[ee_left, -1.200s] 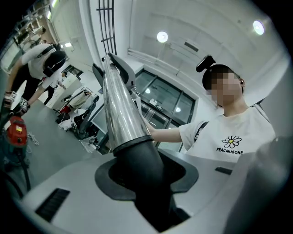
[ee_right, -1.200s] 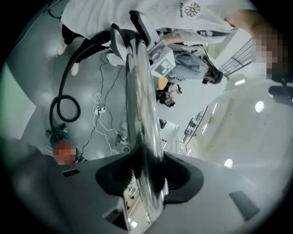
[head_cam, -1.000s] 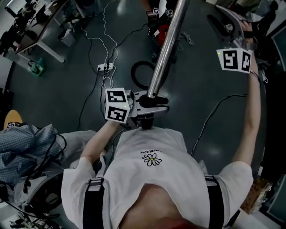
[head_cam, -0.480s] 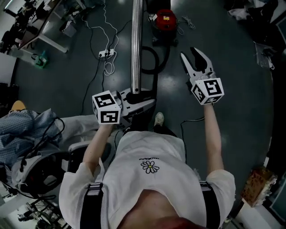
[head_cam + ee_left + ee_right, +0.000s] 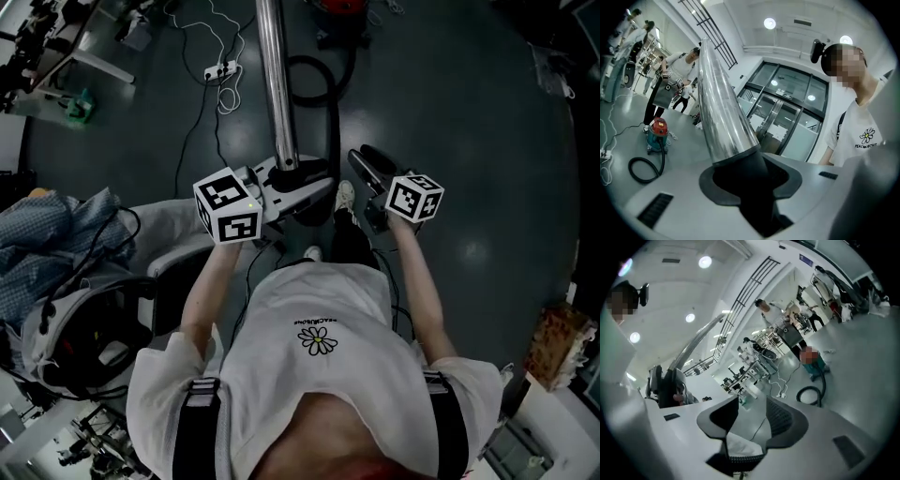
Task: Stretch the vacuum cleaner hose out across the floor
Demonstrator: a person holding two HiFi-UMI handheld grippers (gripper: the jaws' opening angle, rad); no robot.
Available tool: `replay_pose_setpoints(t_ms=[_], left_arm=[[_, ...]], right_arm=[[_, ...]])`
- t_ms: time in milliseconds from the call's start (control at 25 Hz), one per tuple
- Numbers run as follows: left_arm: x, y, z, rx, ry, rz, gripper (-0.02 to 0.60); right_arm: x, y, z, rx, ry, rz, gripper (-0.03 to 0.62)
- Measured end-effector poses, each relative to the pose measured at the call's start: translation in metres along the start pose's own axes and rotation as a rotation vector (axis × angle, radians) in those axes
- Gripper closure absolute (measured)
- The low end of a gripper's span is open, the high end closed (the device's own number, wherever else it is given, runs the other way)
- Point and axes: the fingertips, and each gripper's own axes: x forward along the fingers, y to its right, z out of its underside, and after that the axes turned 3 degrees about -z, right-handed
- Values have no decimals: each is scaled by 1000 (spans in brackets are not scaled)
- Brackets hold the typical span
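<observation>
Looking at the jaws first: the left gripper (image 5: 298, 176) is clamped on the black cuff (image 5: 740, 176) at the near end of the shiny metal tube (image 5: 275, 84). The pads press it from both sides, and the jaws have just been closing a touch tighter on it. From there the tube runs off toward 12 o'clock in the head view.

The right gripper (image 5: 367, 164) sits just beside it at about 3 o'clock of the left one, not touching the tube. Its jaws stand well apart with nothing between them. In its own view you only see bare floor (image 5: 862, 380) through the gap.

The black hose (image 5: 335, 112) is on the floor at 12 o'clock from the person. It's curled in a loop, not stretched out, and leads up to the red vacuum cleaner (image 5: 342, 6) at the top edge. Neither gripper touches the hose. A white power strip (image 5: 220, 68) lies at roughly 11 o'clock, left of the tube.
</observation>
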Motion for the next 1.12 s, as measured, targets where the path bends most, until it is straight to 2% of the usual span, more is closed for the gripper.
replay_pose_setpoints(t_ms=[120, 240, 400, 480, 600, 720, 840, 1000, 1120], left_arm=[[-37, 33, 13, 13, 56, 2, 460], [-75, 67, 36, 43, 57, -10, 463], [-105, 119, 79, 65, 11, -9, 472], [-108, 150, 94, 56, 21, -8, 482], [-104, 211, 122, 34, 49, 12, 492], [-91, 274, 162, 29, 28, 24, 497], [-91, 315, 198, 12, 9, 27, 499], [-115, 333, 225, -19, 15, 26, 500], [-124, 360, 247, -28, 20, 39, 499]], right_arm=[[-2, -26, 62, 179, -1, 15, 402], [-14, -49, 126, 362, 7, 16, 402], [-62, -73, 193, 464, 11, 33, 401], [-91, -83, 216, 510, 24, 26, 401], [-144, -84, 251, 705, 111, -23, 401], [-206, -84, 288, 886, 226, -91, 401], [-240, -91, 330, 894, 205, -87, 401], [-241, -110, 387, 931, 119, -66, 401], [-258, -123, 426, 1005, 94, -90, 379]])
